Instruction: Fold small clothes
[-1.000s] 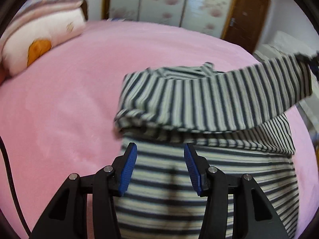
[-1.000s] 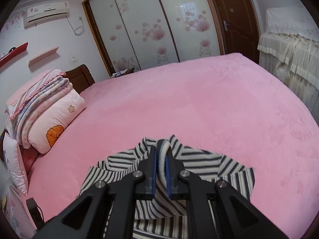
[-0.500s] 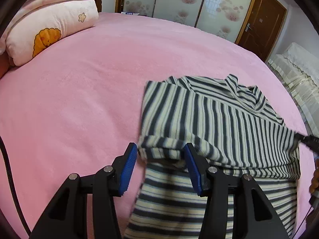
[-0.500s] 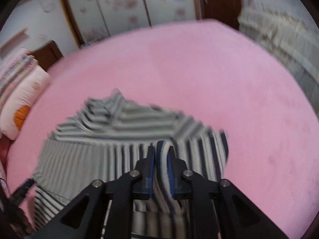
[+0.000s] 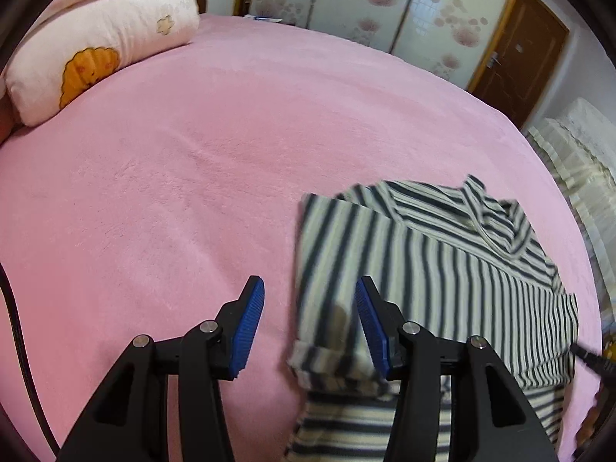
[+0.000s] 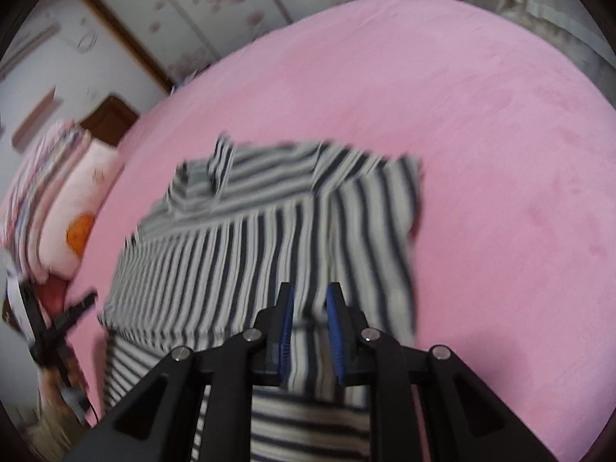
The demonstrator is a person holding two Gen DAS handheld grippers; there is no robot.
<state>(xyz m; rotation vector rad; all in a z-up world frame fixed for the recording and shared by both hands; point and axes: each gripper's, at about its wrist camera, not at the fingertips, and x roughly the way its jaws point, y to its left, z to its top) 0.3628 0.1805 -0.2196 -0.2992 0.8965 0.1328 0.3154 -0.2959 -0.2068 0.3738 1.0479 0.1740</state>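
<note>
A small dark-and-cream striped shirt lies flat on the pink bed, collar toward the far side. One striped sleeve is folded across its body, and the sleeve's cuff lies near my left gripper. My left gripper hovers open over the shirt's left edge, one pad above the pink cover, the other above the cloth. My right gripper is low over the folded shirt. Its pads stand a little apart, and the cloth lies flat under the gap, not pinched.
A pink pillow with an orange print and folded bedding lie at the head of the bed, far left. A flowered wardrobe and a brown door stand behind. Cream lace-covered furniture is beside the bed's right edge.
My right gripper carried the sleeve down across the shirt and let go; its pads now stand apart. My left gripper slid left, from over the shirt to its left edge.
</note>
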